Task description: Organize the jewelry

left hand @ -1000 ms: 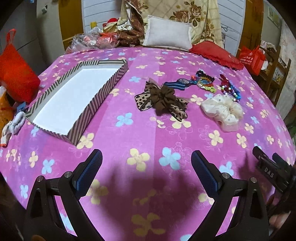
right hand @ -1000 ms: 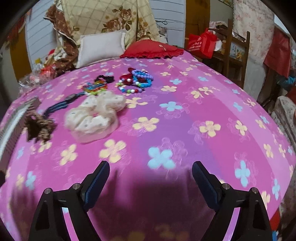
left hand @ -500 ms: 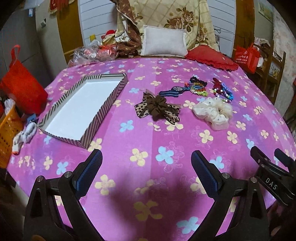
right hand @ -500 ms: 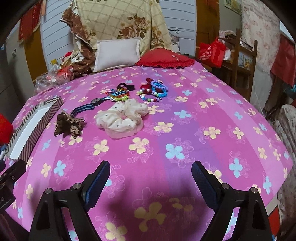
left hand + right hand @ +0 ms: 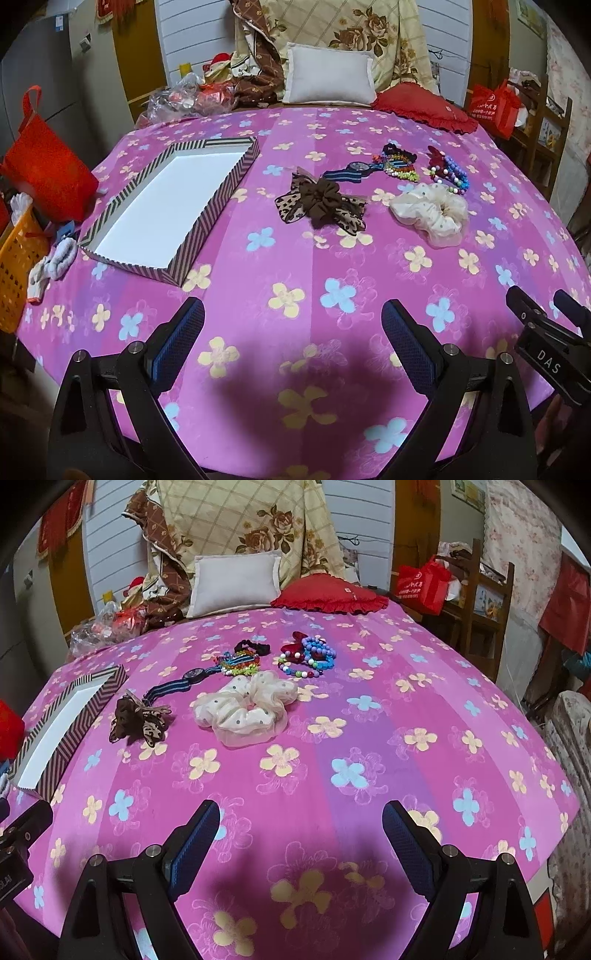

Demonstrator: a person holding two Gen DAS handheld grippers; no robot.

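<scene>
Cream chiffon with small dots, the big scrunchie (image 5: 245, 707) lies on the pink flowered bedspread (image 5: 369, 738), the nearest of the jewelry pieces to the right hand-held gripper (image 5: 299, 834). Just behind it sit two heaps of bead bracelets: a multicoloured heap (image 5: 240, 662) with a black hair tie at its far edge, and a blue, purple and red heap (image 5: 308, 655) to the right. A watch on a blue striped strap (image 5: 177, 685) stretches from the multicoloured beads toward the brown leopard-print bow scrunchie (image 5: 138, 722), which lies left of the cream one and apart from it.

Further left stands the striped shallow box (image 5: 218, 184), open, its white floor bare, well apart from the bow scrunchie (image 5: 321, 205).

Both grippers hover above the near part of the bed, clear of everything. The left hand-held gripper (image 5: 291, 332) has its blue-padded fingers spread wide with nothing between them; the right one is spread the same way, also holding nothing.

At the far end of the bed rest a white pillow (image 5: 328, 77) and a red cushion (image 5: 424, 107).
</scene>
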